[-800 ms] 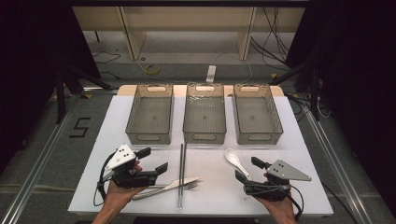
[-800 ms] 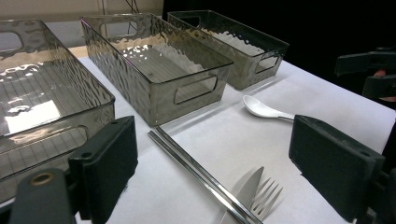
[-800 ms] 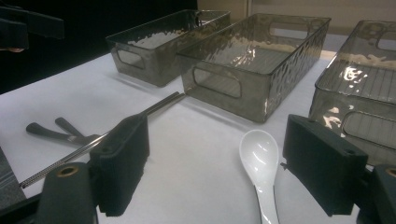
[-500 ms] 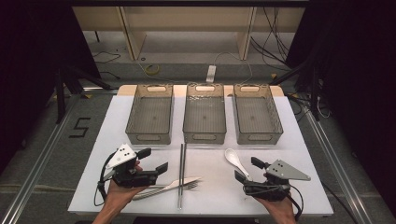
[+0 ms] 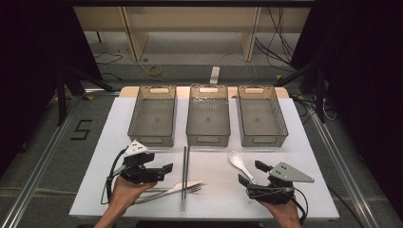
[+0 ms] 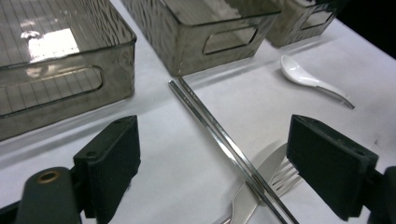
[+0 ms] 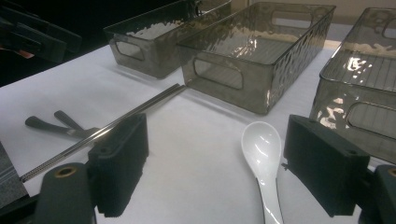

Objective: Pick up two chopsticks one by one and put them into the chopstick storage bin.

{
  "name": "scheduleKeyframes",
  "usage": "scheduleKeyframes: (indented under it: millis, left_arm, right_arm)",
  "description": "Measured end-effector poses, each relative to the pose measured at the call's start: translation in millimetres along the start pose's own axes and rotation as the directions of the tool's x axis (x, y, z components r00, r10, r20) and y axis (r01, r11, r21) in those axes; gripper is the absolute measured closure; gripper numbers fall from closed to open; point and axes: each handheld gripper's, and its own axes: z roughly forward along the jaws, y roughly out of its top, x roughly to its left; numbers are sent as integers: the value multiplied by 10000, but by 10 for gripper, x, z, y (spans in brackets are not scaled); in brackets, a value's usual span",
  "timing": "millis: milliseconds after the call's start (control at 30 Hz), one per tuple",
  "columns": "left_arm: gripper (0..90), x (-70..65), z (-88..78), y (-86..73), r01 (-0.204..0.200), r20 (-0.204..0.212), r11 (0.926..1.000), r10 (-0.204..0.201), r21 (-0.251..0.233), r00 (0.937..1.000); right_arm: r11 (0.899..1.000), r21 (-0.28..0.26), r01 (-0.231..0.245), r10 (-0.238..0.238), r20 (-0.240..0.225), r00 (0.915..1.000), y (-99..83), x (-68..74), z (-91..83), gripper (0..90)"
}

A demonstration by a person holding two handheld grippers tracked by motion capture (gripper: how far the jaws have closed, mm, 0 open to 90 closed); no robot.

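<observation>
A pair of metal chopsticks [image 5: 184, 178] lies lengthwise at the middle front of the white table, crossing a fork [image 5: 190, 189] and a knife [image 5: 164, 192]. My left gripper [image 5: 163, 172] hovers open just left of them, empty. In the left gripper view the chopsticks [image 6: 210, 126], knife [image 6: 252, 196] and fork [image 6: 282, 175] lie ahead between the wide jaws. A white ceramic spoon [image 5: 240, 164] rests right of centre. My right gripper [image 5: 252, 172] stands open beside its handle, and in the right gripper view the spoon [image 7: 261, 149] lies between the jaws, untouched.
Three smoky transparent bins stand side by side at the back: left [image 5: 153, 121], middle [image 5: 208, 121], right [image 5: 261, 121]. All three look empty. The table's front edge [image 5: 204, 214] runs close under both hands. Bare white table lies between the bins and the cutlery.
</observation>
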Motion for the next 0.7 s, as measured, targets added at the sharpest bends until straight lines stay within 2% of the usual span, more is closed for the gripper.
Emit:
scheduleKeyframes:
  millis: [67, 100, 133, 167, 233, 300, 400, 467, 500, 533, 567, 600, 633, 667, 700]
  left_arm:
    - [182, 0, 49, 23, -181, -192, 9989, 190, 436, 9996]
    - [185, 0, 49, 23, -181, -192, 9989, 190, 436, 9996]
    - [194, -15, 109, 44, -128, -235, 9970, 147, 761, 9996]
    - [203, -15, 109, 44, -128, -235, 9970, 147, 761, 9996]
    - [211, -35, 181, 69, -200, -281, 9931, 234, 1156, 9993]
    - [216, -51, 270, 91, -77, -135, 9883, 98, 1525, 9999]
    - [222, -45, 400, 115, 27, 224, 9748, -79, 2231, 9997]
    - [236, -44, 459, 128, 25, 233, 9682, -86, 2502, 9997]
    - [245, -62, 516, 143, -83, 274, 9602, 6, 2791, 9996]
    - [254, -62, 516, 143, -83, 274, 9602, 6, 2791, 9996]
    - [258, -75, 548, 148, -153, 233, 9554, 89, 2949, 9997]
    - [263, -78, 616, 148, -196, 318, 9433, 96, 3313, 9994]
    - [268, -71, 646, 142, -231, 341, 9373, 120, 3477, 9993]
    - [274, -71, 646, 142, -231, 341, 9373, 120, 3477, 9993]
    - [281, -68, 672, 131, -209, 299, 9329, 108, 3595, 9995]
  right_arm:
    - [10000, 35, 31, -31, -39, 10000, 0, 1, 0, 239]
    - [10000, 37, 56, -56, -47, 10000, 0, 5, 4, 240]
    - [9999, 38, 101, -101, -51, 9999, 0, 8, 9, 240]
    - [9999, 89, 92, -92, -47, 9999, -1, 16, 10, 241]
    - [9998, 115, 160, -159, -70, 9998, -3, 21, 16, 241]
    - [9998, 134, 171, -170, -82, 9998, -2, 24, 17, 241]
    - [9998, 151, 149, -147, -114, 9998, -3, 22, 13, 243]
    - [9998, 114, 156, -155, -145, 9998, -3, 20, 10, 249]
    - [9998, 113, 147, -145, -156, 9998, -3, 19, 10, 249]
    - [9998, 138, 148, -146, -164, 9998, -3, 16, 13, 249]
    - [9997, 163, 155, -153, -163, 9998, -4, 16, 16, 249]
    - [9997, 188, 149, -146, -160, 9998, -5, 18, 17, 249]
    - [9997, 194, 164, -161, -167, 9997, -5, 19, 17, 249]
    - [9997, 188, 174, -171, -165, 9997, -5, 20, 16, 251]
    - [9997, 167, 168, -165, -169, 9997, -5, 21, 16, 252]
